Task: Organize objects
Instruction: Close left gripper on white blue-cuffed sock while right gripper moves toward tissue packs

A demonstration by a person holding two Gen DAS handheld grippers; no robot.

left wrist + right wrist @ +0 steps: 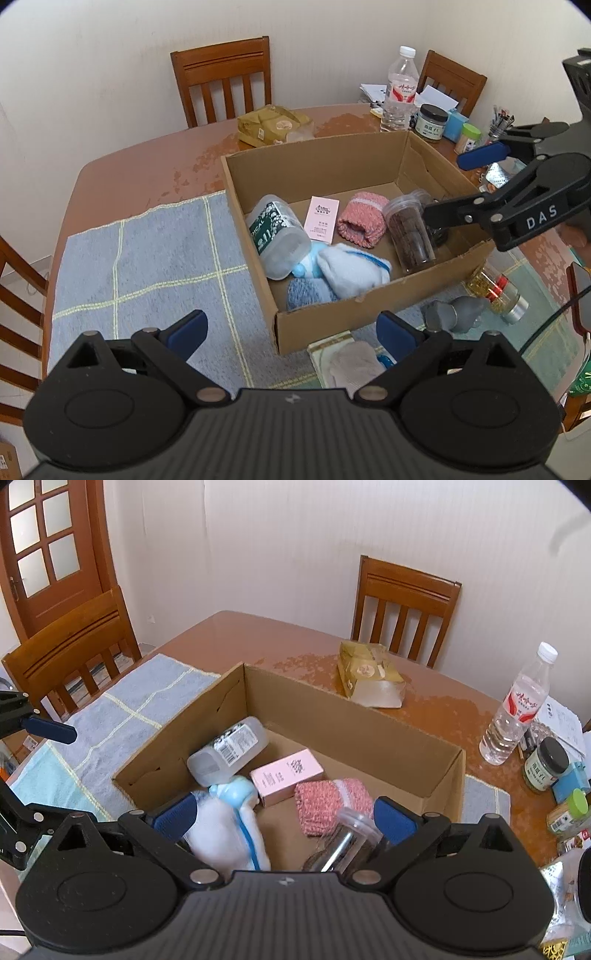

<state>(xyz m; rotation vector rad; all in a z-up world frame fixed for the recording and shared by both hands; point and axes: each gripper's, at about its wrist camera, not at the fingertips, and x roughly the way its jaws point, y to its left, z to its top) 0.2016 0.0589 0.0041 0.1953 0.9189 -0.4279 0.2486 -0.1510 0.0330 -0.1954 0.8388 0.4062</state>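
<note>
An open cardboard box point(332, 162) point(369, 716) stands on the table. In it lie a clear bottle point(277, 236) point(225, 751), a pink carton point(323, 219) point(286, 777), a pink knitted roll point(362, 218) point(332, 803), a white-and-blue cloth point(351, 271) point(225, 834), a blue knit piece point(308, 293) and a clear jar of brown contents point(410, 236) point(347, 843). My left gripper point(291, 336) is open and empty, above the box's near wall. My right gripper point(284, 814) is open over the box; the jar lies just under its right finger, apart from the pads.
Outside the box near the front lie a grey object point(454, 312), a jar of yellow bits point(495, 291), a beige cloth on a packet point(354, 363). A gold bag point(271, 123) point(369, 674), water bottle point(399, 88) point(517, 709), dark-lidded jar point(430, 122) point(546, 762) and chairs point(225, 81) stand behind.
</note>
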